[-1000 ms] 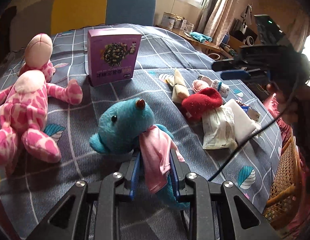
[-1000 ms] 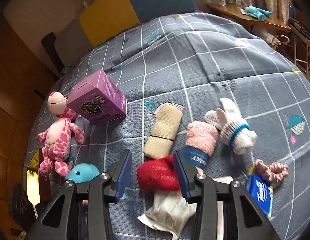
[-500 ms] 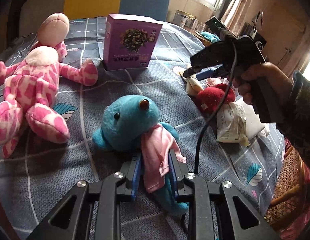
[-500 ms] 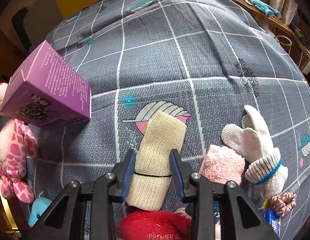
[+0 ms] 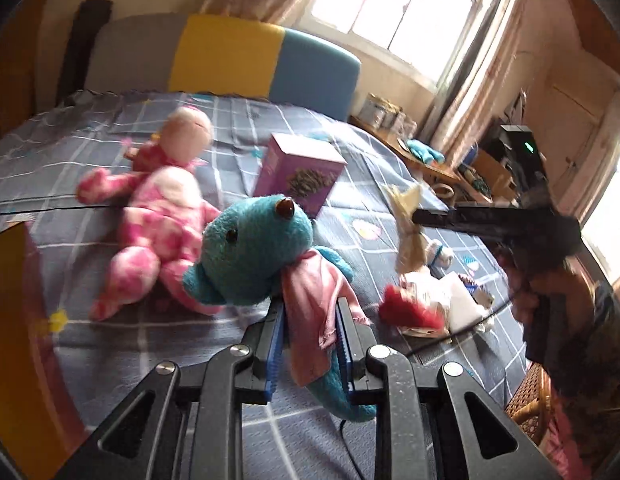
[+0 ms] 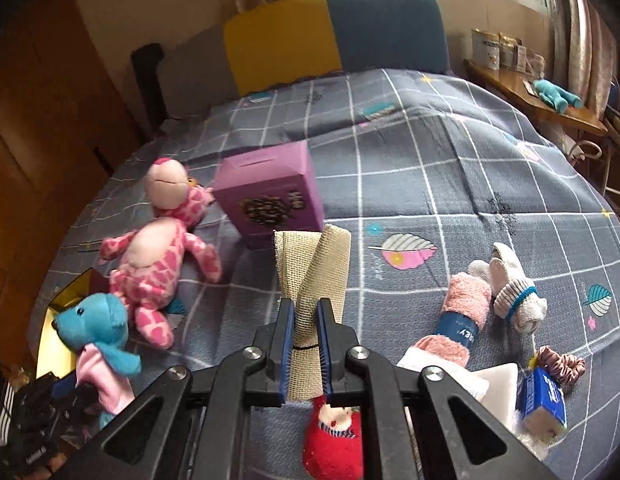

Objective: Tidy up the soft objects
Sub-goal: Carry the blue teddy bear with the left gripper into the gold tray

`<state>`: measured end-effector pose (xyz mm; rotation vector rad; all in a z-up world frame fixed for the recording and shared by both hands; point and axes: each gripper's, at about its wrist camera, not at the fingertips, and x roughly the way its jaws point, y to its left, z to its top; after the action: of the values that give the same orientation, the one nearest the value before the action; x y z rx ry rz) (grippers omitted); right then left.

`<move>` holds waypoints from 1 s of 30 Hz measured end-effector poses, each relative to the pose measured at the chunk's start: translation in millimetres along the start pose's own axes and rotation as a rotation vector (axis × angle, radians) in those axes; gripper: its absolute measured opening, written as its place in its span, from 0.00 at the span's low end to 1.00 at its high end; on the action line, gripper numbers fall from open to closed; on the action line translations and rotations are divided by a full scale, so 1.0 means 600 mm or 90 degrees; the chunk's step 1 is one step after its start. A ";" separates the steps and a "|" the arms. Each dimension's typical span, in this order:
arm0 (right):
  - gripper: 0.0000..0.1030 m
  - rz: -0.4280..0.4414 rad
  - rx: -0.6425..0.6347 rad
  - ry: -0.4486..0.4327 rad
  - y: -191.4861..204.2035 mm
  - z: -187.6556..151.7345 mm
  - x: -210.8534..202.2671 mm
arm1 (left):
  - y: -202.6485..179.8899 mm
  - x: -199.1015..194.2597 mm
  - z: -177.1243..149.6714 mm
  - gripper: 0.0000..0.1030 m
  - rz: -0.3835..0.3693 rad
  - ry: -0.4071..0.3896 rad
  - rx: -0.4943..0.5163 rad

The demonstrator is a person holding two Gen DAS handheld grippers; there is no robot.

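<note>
both hand-held grippers pinching: left hand-held gripper [image 5: 310, 336] clamps fuzzy teal plush toy [image 5: 254, 248]; right hand-held gripper [image 6: 304, 344] clamps beige mesh cloth roll [image 6: 313, 276], long axis running forward between jaws.

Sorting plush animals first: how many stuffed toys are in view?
3: blue plush toy in the left gripper, pink spotted plush toy lying on the bed, turquoise plush on the far wooden desk.

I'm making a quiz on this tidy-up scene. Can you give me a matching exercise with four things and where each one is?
Things:
1. blue plush toy
2. beige bandage roll
3. pink giraffe plush
4. purple box

Places:
A. lying on the bedspread
B. pinched in the right claw
C. standing on the bedspread
D. pinched in the left claw

Pairs: 1-D, 2-B, 3-A, 4-C
</note>
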<state>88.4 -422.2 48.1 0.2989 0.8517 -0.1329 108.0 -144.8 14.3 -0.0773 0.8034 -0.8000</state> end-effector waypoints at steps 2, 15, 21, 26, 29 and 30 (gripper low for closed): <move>0.10 0.023 -0.032 -0.016 0.036 -0.020 -0.024 | 0.029 -0.041 -0.001 0.23 0.017 -0.019 -0.027; 0.10 0.122 -0.169 -0.018 0.223 -0.107 -0.048 | 0.347 -0.171 -0.016 0.24 0.299 -0.029 -0.169; 0.10 0.157 -0.217 0.010 0.310 -0.123 -0.020 | 0.439 -0.117 -0.006 0.36 0.339 0.016 -0.187; 0.10 0.182 -0.246 0.032 0.380 -0.118 0.015 | 0.436 -0.113 0.007 0.54 0.379 -0.003 -0.178; 0.10 0.203 -0.267 0.046 0.429 -0.114 0.038 | 0.409 -0.151 0.002 0.56 0.395 -0.043 -0.170; 0.10 0.210 -0.274 0.051 0.445 -0.111 0.047 | 0.404 -0.163 0.001 0.60 0.399 -0.055 -0.171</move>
<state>121.3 -147.3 40.4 0.0362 0.8751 0.3687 214.9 92.1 -10.1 -0.0913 0.7883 -0.0949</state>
